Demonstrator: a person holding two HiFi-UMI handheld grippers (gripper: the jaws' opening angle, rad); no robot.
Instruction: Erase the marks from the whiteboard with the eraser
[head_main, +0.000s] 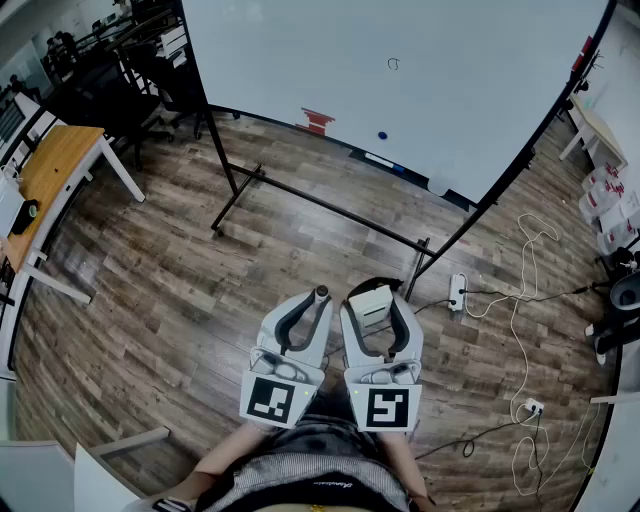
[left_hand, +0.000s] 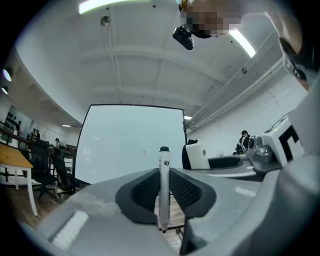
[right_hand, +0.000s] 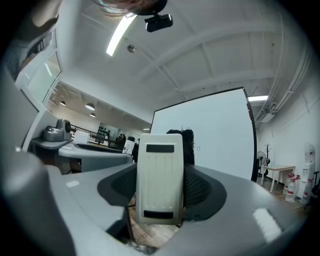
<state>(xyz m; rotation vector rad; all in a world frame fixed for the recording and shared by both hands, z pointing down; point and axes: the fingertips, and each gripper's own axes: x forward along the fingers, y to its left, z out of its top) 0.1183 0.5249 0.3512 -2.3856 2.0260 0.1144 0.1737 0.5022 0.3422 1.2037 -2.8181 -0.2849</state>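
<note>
Left gripper (head_main: 318, 300) pinches a marker (left_hand: 163, 190) upright; right gripper (head_main: 375, 305) is clamped on the eraser (right_hand: 159, 180) — both low at 6 o'clock in the head view. Whiteboard (head_main: 450, 110) stands at 12 o'clock, with a small mark (head_main: 393, 64) on it — well apart from the eraser.

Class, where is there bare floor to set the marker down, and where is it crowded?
Bare wood floor lies between the desk and the whiteboard stand. Right of the stand it is crowded: power strip and looping cables.
</note>
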